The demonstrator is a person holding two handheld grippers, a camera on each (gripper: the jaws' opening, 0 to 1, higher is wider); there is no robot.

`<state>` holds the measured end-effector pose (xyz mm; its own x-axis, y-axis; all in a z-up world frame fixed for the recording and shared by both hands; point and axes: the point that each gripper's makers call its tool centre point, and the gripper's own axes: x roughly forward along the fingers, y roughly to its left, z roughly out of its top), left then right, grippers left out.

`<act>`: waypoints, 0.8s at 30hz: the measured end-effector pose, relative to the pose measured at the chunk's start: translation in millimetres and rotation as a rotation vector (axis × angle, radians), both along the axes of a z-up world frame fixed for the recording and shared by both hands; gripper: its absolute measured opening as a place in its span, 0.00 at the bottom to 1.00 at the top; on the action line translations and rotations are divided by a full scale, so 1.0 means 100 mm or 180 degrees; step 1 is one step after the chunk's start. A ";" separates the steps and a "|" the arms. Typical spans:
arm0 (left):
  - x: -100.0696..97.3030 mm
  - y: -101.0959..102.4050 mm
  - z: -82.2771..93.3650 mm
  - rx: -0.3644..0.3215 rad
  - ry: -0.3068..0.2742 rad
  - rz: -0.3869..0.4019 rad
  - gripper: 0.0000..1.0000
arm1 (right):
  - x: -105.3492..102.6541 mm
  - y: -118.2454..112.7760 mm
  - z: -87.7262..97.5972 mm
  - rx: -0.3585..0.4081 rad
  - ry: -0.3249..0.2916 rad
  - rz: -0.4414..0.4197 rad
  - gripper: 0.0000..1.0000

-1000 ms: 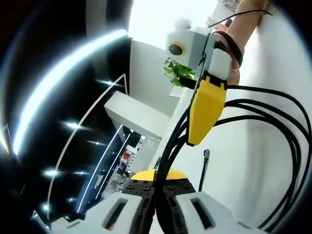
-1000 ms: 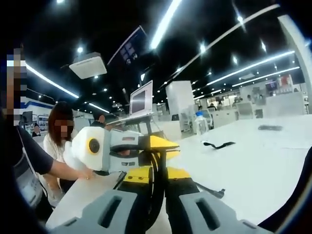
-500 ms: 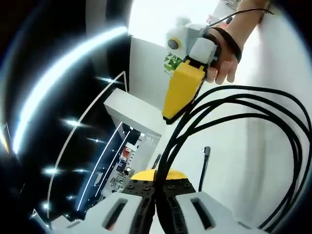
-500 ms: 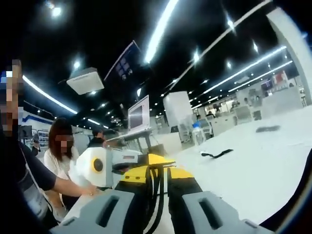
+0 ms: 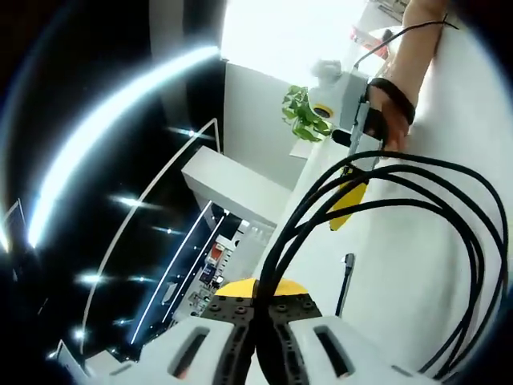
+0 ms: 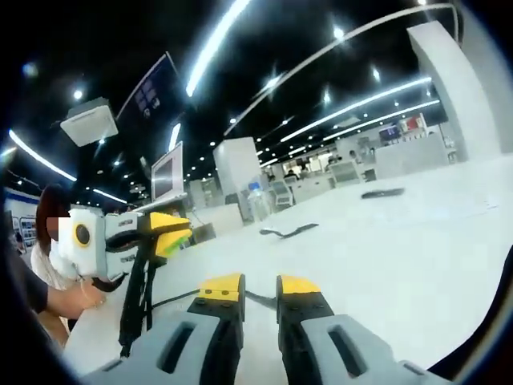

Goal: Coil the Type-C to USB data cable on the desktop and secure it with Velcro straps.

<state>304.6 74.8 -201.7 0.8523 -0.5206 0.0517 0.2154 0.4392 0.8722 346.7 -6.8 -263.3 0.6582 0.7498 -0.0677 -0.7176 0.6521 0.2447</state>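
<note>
Ahead of your released right gripper (image 6: 248, 290) the white table (image 6: 417, 241) lies open; your left gripper (image 5: 256, 301) clamps the looped black cable (image 5: 377, 172), loops partly cut off.

The right gripper (image 6: 258, 290) is now drawn back from the cable (image 5: 417, 172): a second ago the black loops ran between its jaws, and now the gap is bare. In the left gripper view it is seen farther off (image 5: 349, 210), beyond the loops, no longer in front of them.
</note>
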 end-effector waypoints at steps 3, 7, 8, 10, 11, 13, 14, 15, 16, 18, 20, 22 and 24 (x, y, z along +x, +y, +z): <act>-0.02 0.00 0.04 -0.0041 -0.0021 -0.0009 0.04 | 0.01 -0.01 -0.02 -0.0038 0.0023 -0.0031 0.16; -0.04 0.03 0.12 -0.0096 -0.0082 0.0008 0.04 | 0.03 -0.01 -0.04 0.0113 0.0225 -0.0079 0.16; -0.04 0.03 0.13 -0.0107 -0.0098 0.0015 0.04 | 0.03 -0.02 -0.05 0.0121 0.0240 -0.0085 0.16; -0.06 0.04 0.16 -0.0127 -0.0127 0.0017 0.04 | 0.04 -0.03 -0.06 0.0183 0.0319 -0.0129 0.16; -0.06 0.04 0.18 -0.0140 -0.0143 0.0019 0.04 | 0.05 -0.04 -0.06 0.0214 0.0365 -0.0150 0.16; -0.08 0.05 0.21 -0.0155 -0.0185 0.0028 0.04 | 0.06 -0.05 -0.08 0.0226 0.0416 -0.0170 0.16; -0.08 0.05 0.23 -0.0161 -0.0206 0.0032 0.04 | 0.06 -0.04 -0.09 0.0223 0.0419 -0.0167 0.16; -0.09 0.06 0.25 -0.0171 -0.0232 0.0037 0.04 | 0.06 -0.04 -0.10 0.0207 0.0420 -0.0163 0.16; -0.10 0.06 0.27 -0.0182 -0.0254 0.0042 0.04 | 0.05 -0.03 -0.10 0.0189 0.0421 -0.0157 0.16; -0.10 0.08 0.31 -0.0213 -0.0283 0.0050 0.04 | 0.03 0.00 -0.13 0.0149 0.0429 -0.0134 0.16; -0.11 0.10 0.36 -0.0254 -0.0328 0.0061 0.04 | 0.01 0.02 -0.14 0.0145 0.0459 -0.0114 0.16; -0.12 0.11 0.38 -0.0272 -0.0347 0.0068 0.04 | -0.02 0.07 -0.15 0.0206 0.0540 -0.0069 0.16; -0.13 0.13 0.43 -0.0312 -0.0389 0.0075 0.04 | -0.07 0.13 -0.14 0.0411 0.0713 -0.0022 0.16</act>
<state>291.4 88.2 -158.8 0.8484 -0.4878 0.2054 0.0988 0.5271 0.8440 340.1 6.4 -277.4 0.6427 0.7572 -0.1165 -0.6318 0.6098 0.4785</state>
